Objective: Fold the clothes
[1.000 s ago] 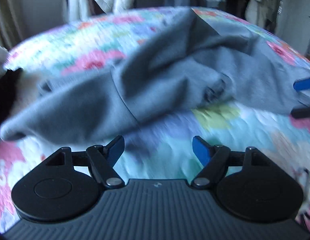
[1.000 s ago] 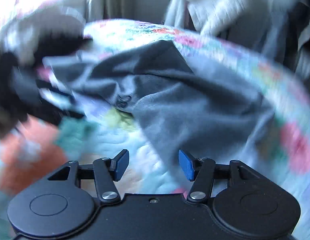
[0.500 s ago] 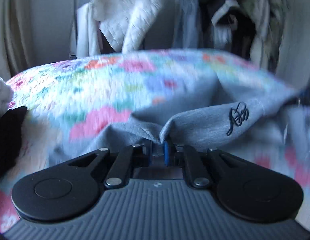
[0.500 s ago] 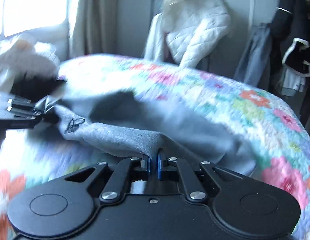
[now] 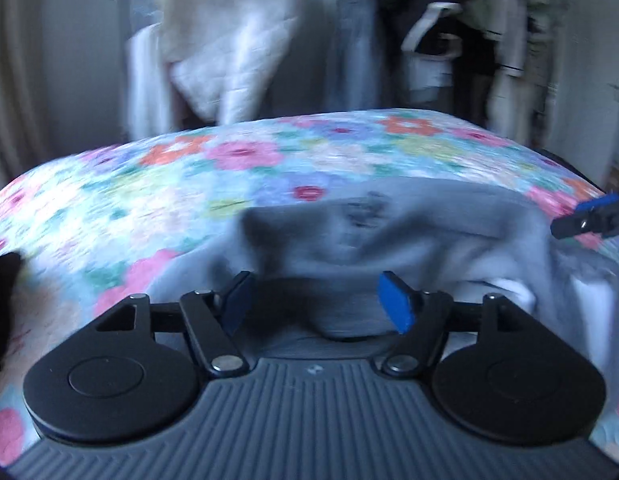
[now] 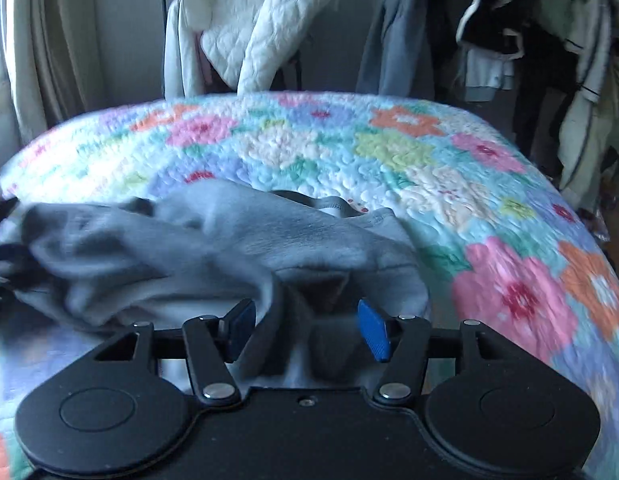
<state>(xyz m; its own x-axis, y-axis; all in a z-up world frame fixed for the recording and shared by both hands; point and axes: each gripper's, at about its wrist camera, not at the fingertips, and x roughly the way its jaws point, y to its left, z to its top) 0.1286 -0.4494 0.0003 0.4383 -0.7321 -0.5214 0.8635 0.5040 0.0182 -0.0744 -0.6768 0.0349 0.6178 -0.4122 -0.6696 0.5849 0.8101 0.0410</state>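
Left claw point(image 5: 315, 302): jaws opening, blue pads apart, grey fabric lies between and below them but the pads don't press on it. Right claw point(image 6: 305, 330): same, jaws opening, pads apart, a fold of the cloth bunched up between them, not clamped.

Writing: dark mark on the grey sweatshirt point(image 5: 389, 236) in the left wrist view, blurred, unreadable. No other labels legible.

Materials, left to right:
- black fabric item point(image 5: 3, 304) at the far left edge of the bed, soft, shape unclear.
- grey sweatshirt, soft jersey knit, crumpled in a loose heap on the near part of the bed, stretched between the two claws. Ribbed hem or neck band visible at its far edge in the right wrist view point(image 6: 329, 204).
- bed quilt point(image 6: 389, 148), stitched, puffy texture, pastel floral patches in pink, orange, blue and green.

Surroundings: beige curtain point(image 6: 49, 40) on the left, white quilted jacket point(image 6: 253, 20) hanging on a rack behind the bed, then a grey garment point(image 6: 397, 48) and dark and light hanging clothes point(image 6: 549, 40) further right. Right claw's blue tip shows at the right edge of the left wrist view, over the sweatshirt. Left wrist view is motion-blurred.
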